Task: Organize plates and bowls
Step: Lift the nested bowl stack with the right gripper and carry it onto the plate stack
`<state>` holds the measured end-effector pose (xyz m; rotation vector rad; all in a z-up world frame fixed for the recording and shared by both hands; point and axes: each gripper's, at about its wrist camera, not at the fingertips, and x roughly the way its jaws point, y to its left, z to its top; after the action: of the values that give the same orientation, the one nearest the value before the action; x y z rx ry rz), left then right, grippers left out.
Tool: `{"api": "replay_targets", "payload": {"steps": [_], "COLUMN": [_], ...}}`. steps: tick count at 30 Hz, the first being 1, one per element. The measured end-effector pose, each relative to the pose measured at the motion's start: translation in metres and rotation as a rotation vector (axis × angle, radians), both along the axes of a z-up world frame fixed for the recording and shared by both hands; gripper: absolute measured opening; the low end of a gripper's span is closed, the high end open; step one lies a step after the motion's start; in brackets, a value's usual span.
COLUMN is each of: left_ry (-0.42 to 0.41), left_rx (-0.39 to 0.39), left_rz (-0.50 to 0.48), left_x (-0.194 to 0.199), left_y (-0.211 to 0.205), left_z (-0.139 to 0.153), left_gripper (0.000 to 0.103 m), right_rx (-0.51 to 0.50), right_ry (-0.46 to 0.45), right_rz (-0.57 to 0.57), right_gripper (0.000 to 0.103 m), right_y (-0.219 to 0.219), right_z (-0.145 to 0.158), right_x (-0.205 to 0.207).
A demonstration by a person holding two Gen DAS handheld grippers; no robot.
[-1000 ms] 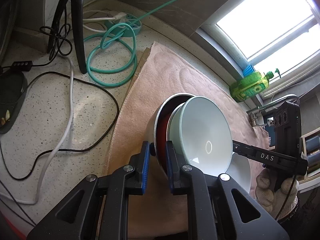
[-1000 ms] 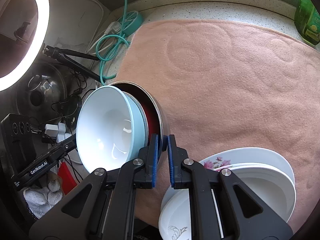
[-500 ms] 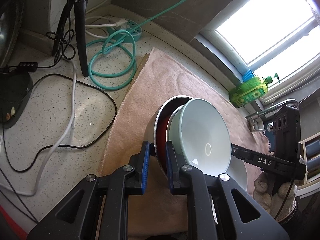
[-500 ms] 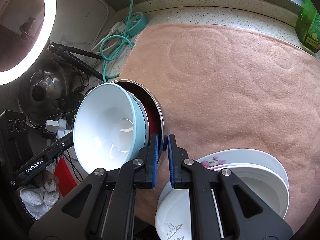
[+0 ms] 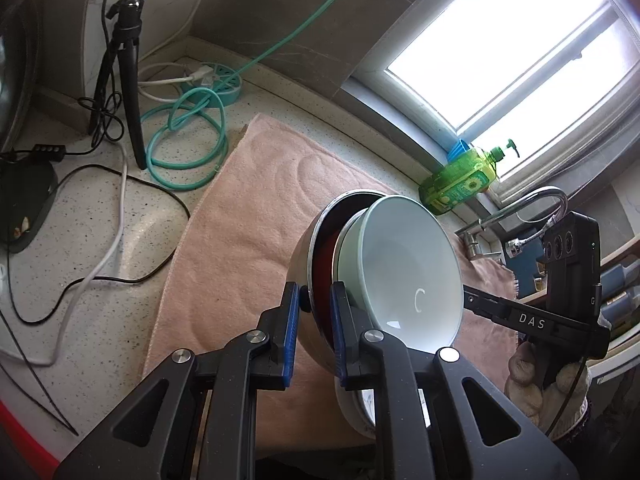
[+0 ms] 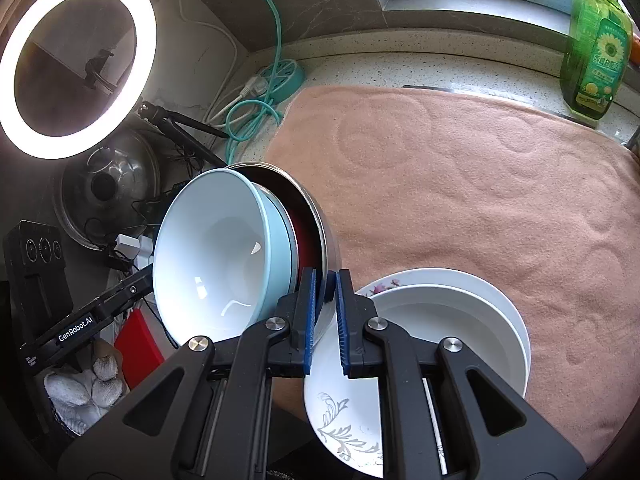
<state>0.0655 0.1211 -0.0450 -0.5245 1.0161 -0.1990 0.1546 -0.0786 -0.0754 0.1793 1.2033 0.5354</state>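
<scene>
A steel bowl (image 5: 308, 264) with a red inside holds a nested pale blue bowl (image 5: 408, 264), white within. The stack hangs tilted above the pink towel (image 5: 248, 216). My left gripper (image 5: 314, 320) is shut on the steel rim on one side. On the opposite side my right gripper (image 6: 326, 304) is shut on the steel bowl's (image 6: 320, 216) rim, with the blue bowl (image 6: 216, 256) to its left. White plates (image 6: 460, 312), one flowered and one with a grey leaf pattern (image 6: 340, 412), lie stacked on the towel (image 6: 460, 184) below.
A green soap bottle (image 6: 592, 60) stands by the window, and a faucet (image 5: 532, 200) is at the right. A ring light (image 6: 76, 64) on a tripod (image 5: 124, 80), a coiled green hose (image 5: 188, 144), loose cables (image 5: 120, 216) and a pot lid (image 6: 108, 184) crowd the counter's left.
Both grippers have risen with the nested bowls held between them. The towel and the plates now lie farther below, and more of the window and ring light shows.
</scene>
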Motion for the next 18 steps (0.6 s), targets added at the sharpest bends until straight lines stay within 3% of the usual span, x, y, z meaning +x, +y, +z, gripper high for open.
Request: {"api": "replay_targets", "payload": {"steps": [10, 18], "left_ry": [-0.008, 0.034], "left_rx": [-0.001, 0.002], "left_rz": [-0.084, -0.139], "left_x": [-0.004, -0.008], "left_y": [-0.05, -0.083], "left_z": [0.007, -0.009], "left_gripper": [0.013, 0.013], "right_rx": [-0.003, -0.024], "right_ry": [-0.015, -0.012], "right_rz": [-0.067, -0.104], "right_gripper": [0.01, 0.01], "right_y": [-0.058, -0.092], "right_z": [0.011, 0.003], "right_x": [-0.032, -0.048]}}
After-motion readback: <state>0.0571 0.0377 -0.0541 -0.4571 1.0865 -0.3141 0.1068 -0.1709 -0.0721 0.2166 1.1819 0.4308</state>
